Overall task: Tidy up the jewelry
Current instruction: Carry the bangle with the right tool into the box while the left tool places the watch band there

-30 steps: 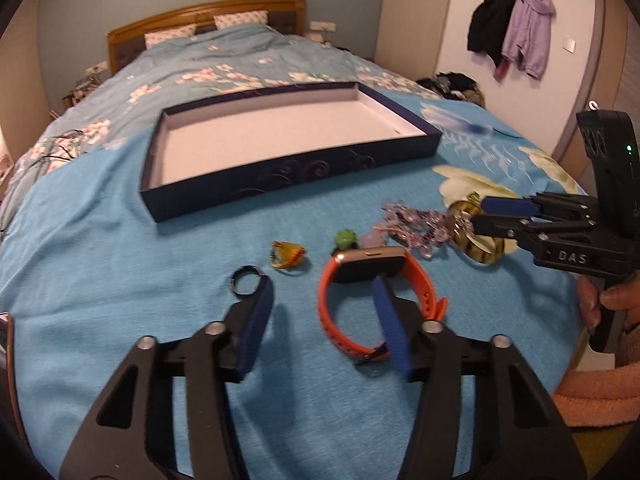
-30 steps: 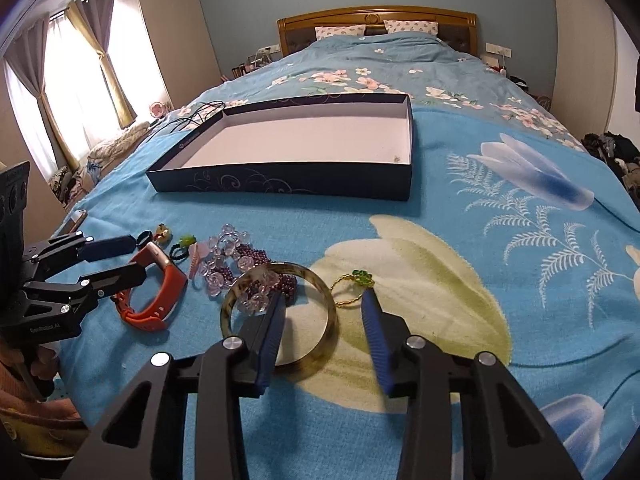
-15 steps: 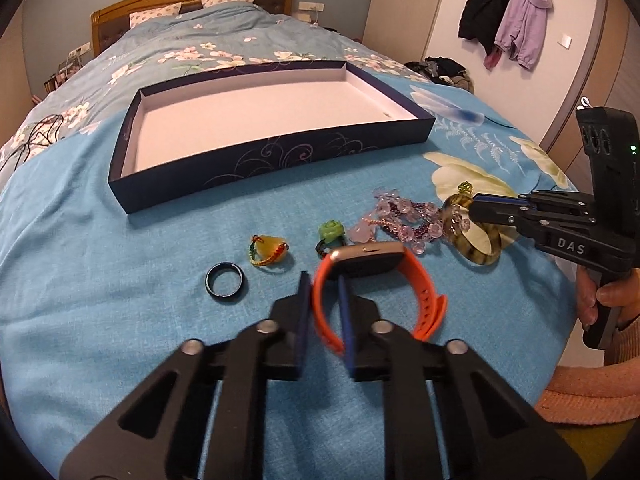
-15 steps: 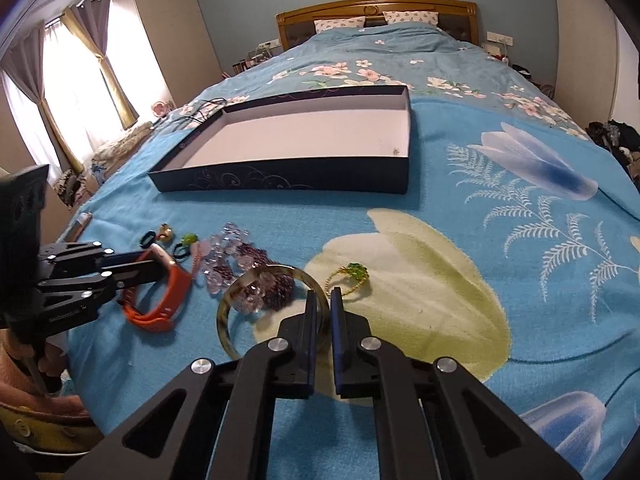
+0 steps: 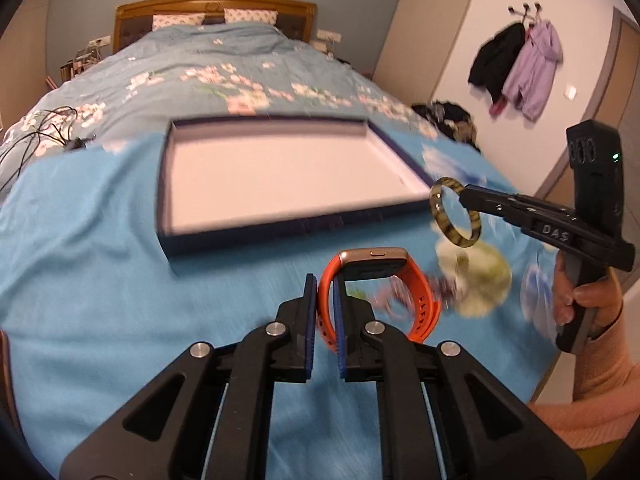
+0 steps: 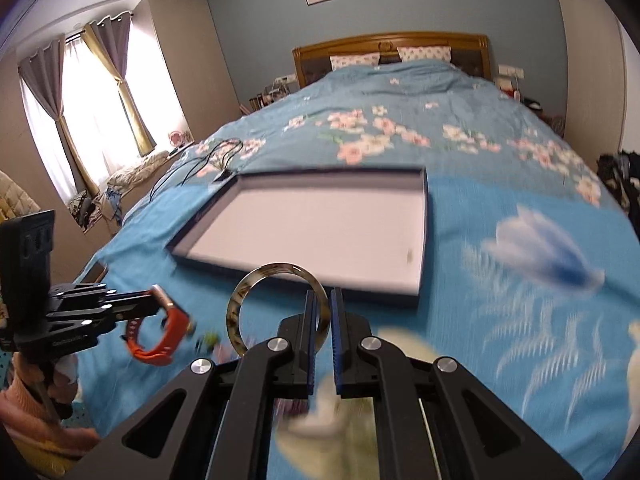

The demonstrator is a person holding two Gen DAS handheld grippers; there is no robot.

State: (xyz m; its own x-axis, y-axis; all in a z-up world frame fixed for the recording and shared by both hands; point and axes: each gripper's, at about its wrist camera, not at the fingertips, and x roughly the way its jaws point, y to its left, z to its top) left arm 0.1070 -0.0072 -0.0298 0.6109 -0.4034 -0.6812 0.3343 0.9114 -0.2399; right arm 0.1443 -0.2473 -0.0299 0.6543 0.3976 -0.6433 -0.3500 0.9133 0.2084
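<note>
My left gripper [image 5: 323,286] is shut on the strap of an orange watch [image 5: 404,280] and holds it in the air above the blue bedspread; it also shows in the right wrist view [image 6: 160,336]. My right gripper [image 6: 322,300] is shut on a mottled brown bangle [image 6: 256,280] and holds it raised; in the left wrist view the bangle [image 5: 440,216] hangs near the box's front right corner. The shallow dark blue box [image 5: 280,232] with a white inside lies ahead of both grippers, also in the right wrist view [image 6: 420,240].
Blurred beads and small pieces [image 5: 400,292] lie on the bedspread below the watch. Black cables [image 6: 208,160] lie left of the box. Coats [image 5: 520,64] hang on the right wall. The wooden headboard [image 6: 392,46] is far back.
Both grippers closed from open, the left on the watch strap and the right on the bangle. Both have lifted their pieces off the bed and moved toward the box.
</note>
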